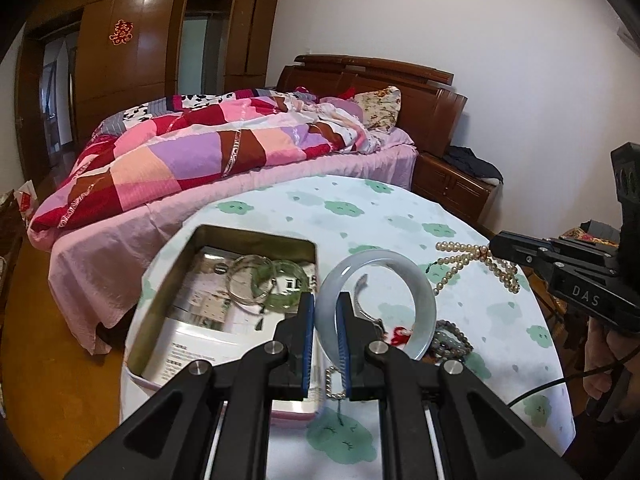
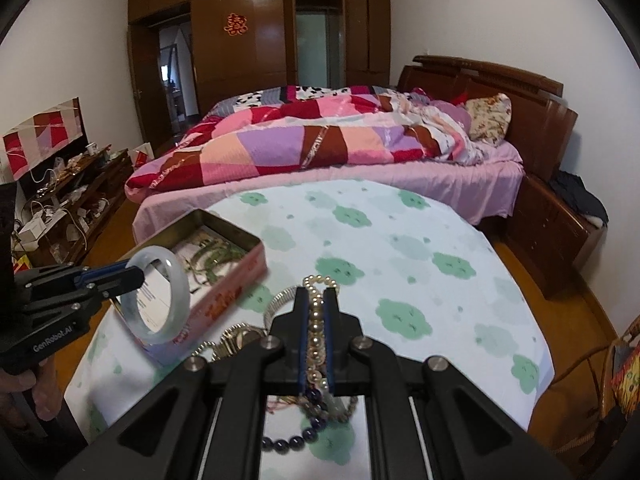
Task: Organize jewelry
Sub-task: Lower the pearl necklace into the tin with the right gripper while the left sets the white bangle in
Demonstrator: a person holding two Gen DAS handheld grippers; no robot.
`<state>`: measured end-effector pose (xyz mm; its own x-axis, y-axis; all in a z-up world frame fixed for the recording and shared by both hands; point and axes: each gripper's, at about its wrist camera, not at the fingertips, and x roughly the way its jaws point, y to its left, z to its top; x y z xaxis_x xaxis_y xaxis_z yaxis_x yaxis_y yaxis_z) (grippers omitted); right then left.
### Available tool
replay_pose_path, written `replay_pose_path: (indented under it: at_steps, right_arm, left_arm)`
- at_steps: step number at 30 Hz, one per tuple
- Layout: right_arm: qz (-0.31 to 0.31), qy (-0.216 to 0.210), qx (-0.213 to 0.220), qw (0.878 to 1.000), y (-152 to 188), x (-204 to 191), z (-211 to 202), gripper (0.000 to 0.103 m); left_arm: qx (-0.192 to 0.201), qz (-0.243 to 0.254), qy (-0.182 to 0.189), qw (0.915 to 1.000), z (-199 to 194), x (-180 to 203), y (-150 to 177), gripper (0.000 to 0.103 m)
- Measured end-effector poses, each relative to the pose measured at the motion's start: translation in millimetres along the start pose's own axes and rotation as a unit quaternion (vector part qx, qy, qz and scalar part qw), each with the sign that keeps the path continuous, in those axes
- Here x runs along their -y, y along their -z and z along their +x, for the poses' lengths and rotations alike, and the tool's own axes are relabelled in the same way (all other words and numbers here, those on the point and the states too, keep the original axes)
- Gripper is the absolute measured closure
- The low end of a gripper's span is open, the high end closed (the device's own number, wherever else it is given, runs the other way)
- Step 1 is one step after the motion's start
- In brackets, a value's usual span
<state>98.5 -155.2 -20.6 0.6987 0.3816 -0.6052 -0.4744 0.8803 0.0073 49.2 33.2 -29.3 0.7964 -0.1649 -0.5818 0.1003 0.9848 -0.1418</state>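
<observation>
Your round bench (image 1: 400, 216) wears a smooth white cloth printed with soft green clouds. On its left sits the rectangular pink-sided metal tin (image 1: 256, 240), holding printed leaflets too small to read and translucent green bangles (image 1: 264, 284). Your left claw (image 1: 326, 344), marked "GenRobot.AI", is clamped on a glossy pale grey-white jade bangle (image 1: 404, 272), held upright near the tin. Your right claw (image 2: 316, 344), lettered "DAS", is squeezed together on a cream pearl necklace (image 2: 316, 320). Dark beads (image 2: 292, 440) beneath are partly hidden.
</observation>
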Motion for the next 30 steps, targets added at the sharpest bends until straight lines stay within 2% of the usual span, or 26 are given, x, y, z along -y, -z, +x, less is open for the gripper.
replay_pose_path:
  at_steps: [9, 30]
  right_arm:
    - [-0.016, -0.020, 0.010, 1.000, -21.5, -24.8, 9.7, 0.095]
    - [-0.045, -0.047, 0.007, 0.998, -43.4, -73.3, 33.5, 0.095]
  left_arm:
    - [0.005, -0.003, -0.020, 0.9998, -1.7, -15.2, -11.4, 0.093]
    - [0.004, -0.008, -0.049, 0.9988, 3.4, -49.0, -21.5, 0.093]
